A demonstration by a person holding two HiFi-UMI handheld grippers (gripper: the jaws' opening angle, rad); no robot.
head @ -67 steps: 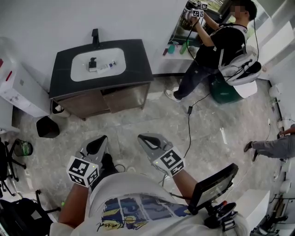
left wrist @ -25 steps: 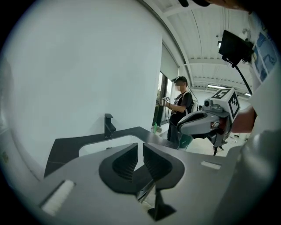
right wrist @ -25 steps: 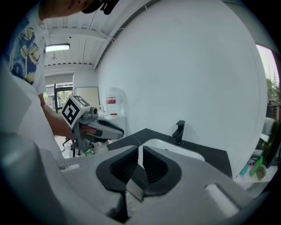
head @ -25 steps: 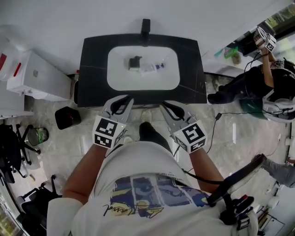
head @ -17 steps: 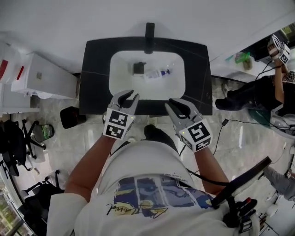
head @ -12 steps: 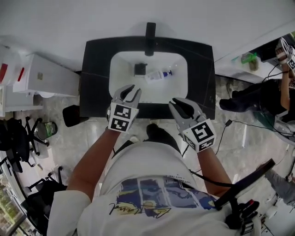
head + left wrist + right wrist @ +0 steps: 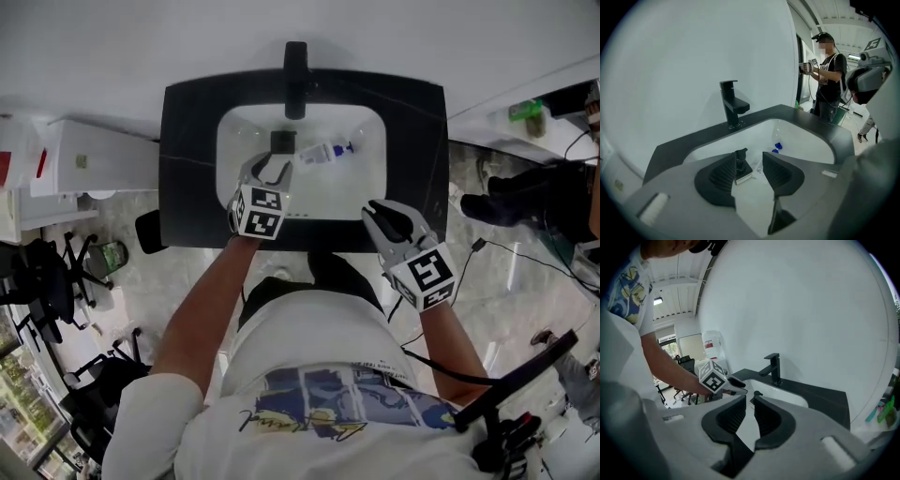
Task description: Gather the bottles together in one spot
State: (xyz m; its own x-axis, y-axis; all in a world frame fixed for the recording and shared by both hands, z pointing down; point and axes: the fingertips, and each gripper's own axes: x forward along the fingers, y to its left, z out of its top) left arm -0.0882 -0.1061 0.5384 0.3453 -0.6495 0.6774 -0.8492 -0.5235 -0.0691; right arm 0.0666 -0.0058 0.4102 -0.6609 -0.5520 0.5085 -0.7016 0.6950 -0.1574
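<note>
A black pump bottle [image 7: 280,142] stands in the white basin [image 7: 356,187] below the faucet [image 7: 295,80]. A clear bottle with a blue cap [image 7: 325,151] lies on its side just right of it. My left gripper [image 7: 272,169] reaches over the basin, its jaws opening. In the left gripper view the black bottle [image 7: 740,165] shows between the jaws of the left gripper [image 7: 749,164], close to the left pad; neither pad presses on it. The blue cap [image 7: 777,146] lies beyond. My right gripper [image 7: 386,217] hovers at the counter's front edge, jaws a narrow slit apart, with nothing between them [image 7: 749,401].
The black counter [image 7: 187,141] surrounds the basin and meets a white wall. A white cabinet [image 7: 84,169] and a black bin [image 7: 145,230] stand to the left. Another person [image 7: 828,79] works at a shelf on the right. Office chairs [image 7: 56,281] stand at far left.
The left gripper has moved forward from the counter's front edge out over the basin to the black bottle, and its jaws have widened. The right gripper stays near the front edge.
</note>
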